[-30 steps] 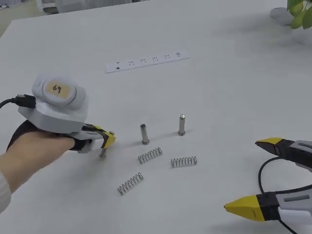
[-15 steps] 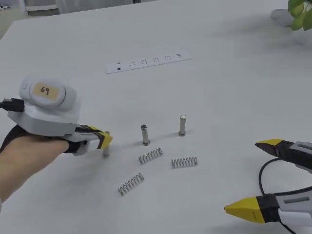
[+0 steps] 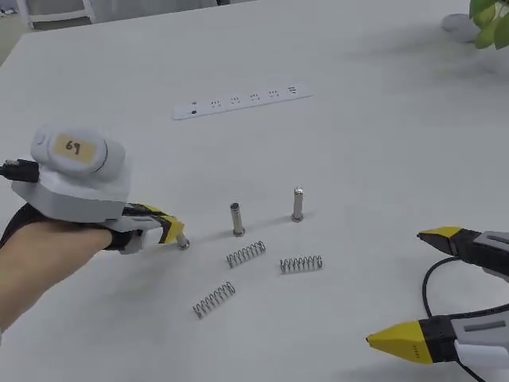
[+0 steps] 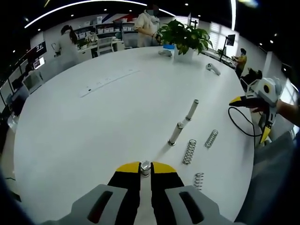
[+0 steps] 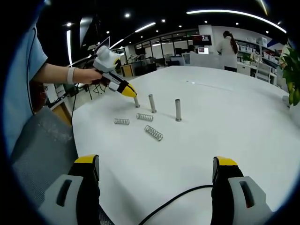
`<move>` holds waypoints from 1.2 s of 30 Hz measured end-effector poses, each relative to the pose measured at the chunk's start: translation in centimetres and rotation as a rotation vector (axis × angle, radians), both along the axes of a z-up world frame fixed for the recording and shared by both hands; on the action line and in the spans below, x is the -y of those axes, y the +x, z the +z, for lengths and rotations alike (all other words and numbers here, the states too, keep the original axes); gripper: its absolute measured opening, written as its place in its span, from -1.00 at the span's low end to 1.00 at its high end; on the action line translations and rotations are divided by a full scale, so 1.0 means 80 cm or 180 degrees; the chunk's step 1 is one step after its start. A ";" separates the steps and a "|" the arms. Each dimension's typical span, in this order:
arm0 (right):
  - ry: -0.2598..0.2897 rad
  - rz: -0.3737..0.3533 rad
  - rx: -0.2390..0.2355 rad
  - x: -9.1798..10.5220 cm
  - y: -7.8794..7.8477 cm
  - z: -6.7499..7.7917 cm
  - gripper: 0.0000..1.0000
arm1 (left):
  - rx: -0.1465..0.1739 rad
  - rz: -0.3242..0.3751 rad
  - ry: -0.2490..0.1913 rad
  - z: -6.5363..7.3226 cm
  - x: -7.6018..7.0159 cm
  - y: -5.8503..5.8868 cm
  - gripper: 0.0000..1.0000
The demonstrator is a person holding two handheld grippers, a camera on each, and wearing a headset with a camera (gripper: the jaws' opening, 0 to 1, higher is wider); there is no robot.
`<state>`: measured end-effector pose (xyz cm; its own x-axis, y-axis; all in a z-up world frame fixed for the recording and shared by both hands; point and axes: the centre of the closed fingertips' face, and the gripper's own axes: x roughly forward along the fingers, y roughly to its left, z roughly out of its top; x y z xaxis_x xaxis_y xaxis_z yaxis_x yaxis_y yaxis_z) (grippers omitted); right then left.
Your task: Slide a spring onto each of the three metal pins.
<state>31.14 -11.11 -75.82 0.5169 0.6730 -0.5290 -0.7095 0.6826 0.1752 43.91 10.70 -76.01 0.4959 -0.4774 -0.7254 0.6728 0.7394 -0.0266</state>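
Observation:
Two metal pins (image 3: 236, 219) (image 3: 297, 204) stand upright mid-table. A third pin (image 3: 182, 243) sits at the tips of my left gripper (image 3: 173, 231). In the left gripper view the yellow jaws of this gripper (image 4: 145, 165) are shut on that pin's head (image 4: 145, 168). Three springs lie flat in front of the pins: one (image 3: 245, 254) near the left standing pin, one (image 3: 301, 263) to its right, one (image 3: 213, 298) nearer me. My right gripper (image 3: 413, 286) hovers at the lower right, open and holding nothing, well apart from the springs (image 5: 153, 132).
A white power strip (image 3: 241, 100) lies flat behind the pins. A potted plant (image 3: 489, 20) stands at the far right corner. The right gripper's black cable (image 3: 429, 278) loops on the table near it. People and desks show beyond the table in the gripper views.
My left gripper has drawn a little to the left and up. The pin at its tips now pokes out to the right of them. The right gripper has not moved.

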 end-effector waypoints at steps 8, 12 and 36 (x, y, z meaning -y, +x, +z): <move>-0.0006 0.0001 -0.0001 0.000 0.000 -0.001 0.99 | 0.0025 0.0000 -0.0005 -0.001 0.002 0.002 -1.00; -0.0001 -0.0002 -0.0001 0.000 0.000 0.000 0.99 | 0.0029 -0.0006 0.0009 -0.002 0.001 0.004 -1.00; -0.0003 -0.0004 -0.0020 0.000 -0.001 -0.002 0.99 | 0.0051 -0.0067 0.0043 -0.008 0.005 0.005 -0.99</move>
<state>31.08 -11.14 -75.95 0.5144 0.6720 -0.5328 -0.7075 0.6836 0.1791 44.28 10.28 -76.62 0.4974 -0.4779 -0.7240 0.6884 0.7253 -0.0058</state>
